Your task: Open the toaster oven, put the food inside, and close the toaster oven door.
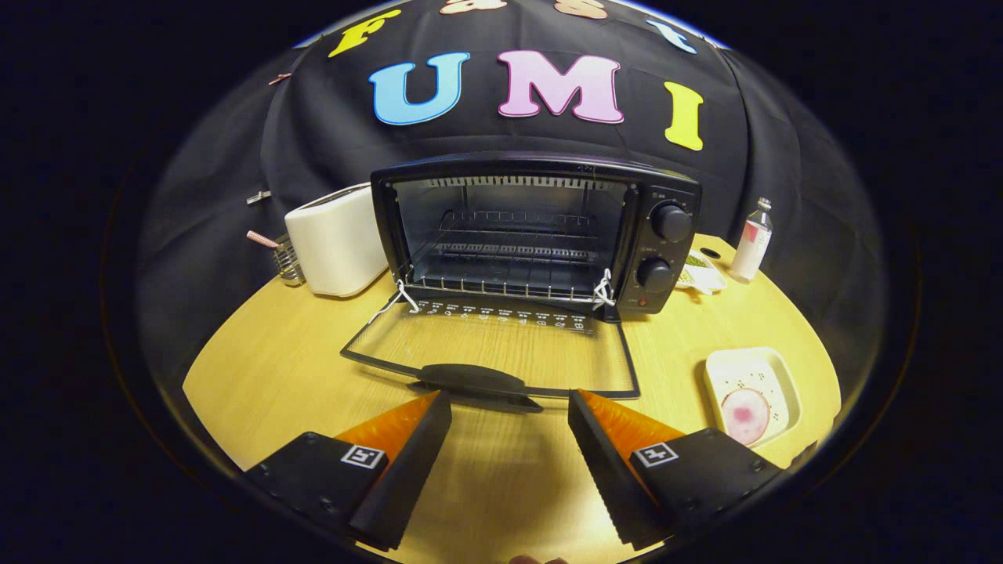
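Two fingers [509, 407] spread apart, empty, just short of the lowered oven door [494, 348], leaving the food [746, 413] reachable.

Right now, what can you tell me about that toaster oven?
The toaster oven is a black box, seemingly metal, on the wooden table, with two knobs on one side. Its glass door lies folded flat open, its handle just ahead of the open gripper. Bare wire racks show inside. A white toaster stands beside it.
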Tool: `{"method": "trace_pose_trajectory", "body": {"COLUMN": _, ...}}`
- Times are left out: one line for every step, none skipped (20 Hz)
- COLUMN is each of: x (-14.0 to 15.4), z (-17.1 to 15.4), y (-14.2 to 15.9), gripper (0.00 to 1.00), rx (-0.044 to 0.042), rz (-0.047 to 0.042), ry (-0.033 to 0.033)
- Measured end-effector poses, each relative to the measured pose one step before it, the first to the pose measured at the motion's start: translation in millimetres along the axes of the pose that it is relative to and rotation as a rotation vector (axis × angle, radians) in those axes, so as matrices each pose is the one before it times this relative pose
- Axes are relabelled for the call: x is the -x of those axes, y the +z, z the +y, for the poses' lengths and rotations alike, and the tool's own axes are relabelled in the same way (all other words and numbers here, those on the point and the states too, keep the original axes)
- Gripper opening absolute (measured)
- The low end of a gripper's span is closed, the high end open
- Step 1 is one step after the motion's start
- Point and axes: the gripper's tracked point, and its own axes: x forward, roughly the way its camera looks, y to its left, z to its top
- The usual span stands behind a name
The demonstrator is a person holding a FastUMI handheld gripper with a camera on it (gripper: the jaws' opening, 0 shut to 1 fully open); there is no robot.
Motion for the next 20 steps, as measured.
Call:
{"method": "trace_pose_trajectory", "body": {"x": 8.14, "z": -8.65, "y": 4.03, "gripper": 0.99, "rx": -0.00600, "rz": -0.00137, "ry": 0.01211}}
{"method": "trace_pose_trajectory", "body": {"x": 8.80, "z": -10.13, "y": 5.38, "gripper": 0.99, "rx": -0.00601, "rz": -0.00221, "ry": 0.00908}}
{"method": "trace_pose_trajectory", "body": {"x": 8.60, "z": -11.76, "y": 6.18, "gripper": 0.99, "rx": -0.00060, "rz": -0.00225, "ry": 0.00635}}
{"method": "trace_pose_trajectory", "body": {"x": 8.19, "z": -14.06, "y": 6.05, "gripper": 0.99, "rx": 0.00020, "rz": -0.00358, "ry": 0.00267}}
{"method": "trace_pose_trajectory", "body": {"x": 6.89, "z": -14.42, "y": 7.42, "gripper": 0.99, "rx": -0.00208, "rz": -0.00411, "ry": 0.00370}}
{"method": "trace_pose_trajectory", "body": {"x": 5.34, "z": -15.61, "y": 5.97, "gripper": 0.99, "rx": -0.00212, "rz": 0.00048, "ry": -0.00117}}
{"method": "trace_pose_trajectory", "body": {"x": 4.63, "z": -15.79, "y": 4.65, "gripper": 0.99, "rx": -0.00394, "rz": 0.00499, "ry": -0.00432}}
{"method": "trace_pose_trajectory", "body": {"x": 2.10, "z": -14.75, "y": 3.71, "gripper": 0.99, "rx": -0.00220, "rz": 0.01105, "ry": 0.00209}}
{"method": "trace_pose_trajectory", "body": {"x": 1.98, "z": -15.54, "y": 4.07, "gripper": 0.99, "rx": 0.00194, "rz": 0.00288, "ry": -0.00163}}
{"method": "trace_pose_trajectory", "body": {"x": 0.68, "z": -17.82, "y": 4.35, "gripper": 0.99, "rx": -0.00038, "rz": -0.00029, "ry": -0.00710}}
{"method": "trace_pose_trajectory", "body": {"x": 0.52, "z": -17.17, "y": 4.25, "gripper": 0.99, "rx": -0.00248, "rz": -0.00112, "ry": -0.01096}}
{"method": "trace_pose_trajectory", "body": {"x": -0.97, "z": -18.48, "y": 1.78, "gripper": 0.99, "rx": -0.00537, "rz": 0.00184, "ry": -0.01346}}
{"method": "trace_pose_trajectory", "body": {"x": -0.74, "z": -17.03, "y": 1.17, "gripper": 0.99, "rx": -0.01142, "rz": 0.00695, "ry": -0.01451}}
{"method": "trace_pose_trajectory", "body": {"x": -2.82, "z": -17.61, "y": -1.29, "gripper": 0.99, "rx": -0.01272, "rz": 0.01298, "ry": -0.01736}}
{"method": "trace_pose_trajectory", "body": {"x": -2.31, "z": -15.73, "y": -3.61, "gripper": 0.99, "rx": -0.01197, "rz": 0.02579, "ry": -0.01118}}
{"method": "trace_pose_trajectory", "body": {"x": -3.50, "z": -15.17, "y": -3.44, "gripper": 0.99, "rx": -0.01493, "rz": 0.02002, "ry": -0.00746}}
{"method": "trace_pose_trajectory", "body": {"x": -3.21, "z": -14.46, "y": -1.34, "gripper": 0.99, "rx": -0.01538, "rz": 0.01264, "ry": -0.00987}}
{"method": "trace_pose_trajectory", "body": {"x": -5.54, "z": -14.53, "y": -3.39, "gripper": 0.98, "rx": -0.01193, "rz": 0.01624, "ry": -0.00798}}
{"method": "trace_pose_trajectory", "body": {"x": -4.61, "z": -11.30, "y": -4.47, "gripper": 0.99, "rx": -0.01549, "rz": 0.02913, "ry": -0.00249}}
{"method": "trace_pose_trajectory", "body": {"x": -7.38, "z": -10.22, "y": -6.73, "gripper": 1.00, "rx": -0.00961, "rz": 0.02616, "ry": -0.00075}}
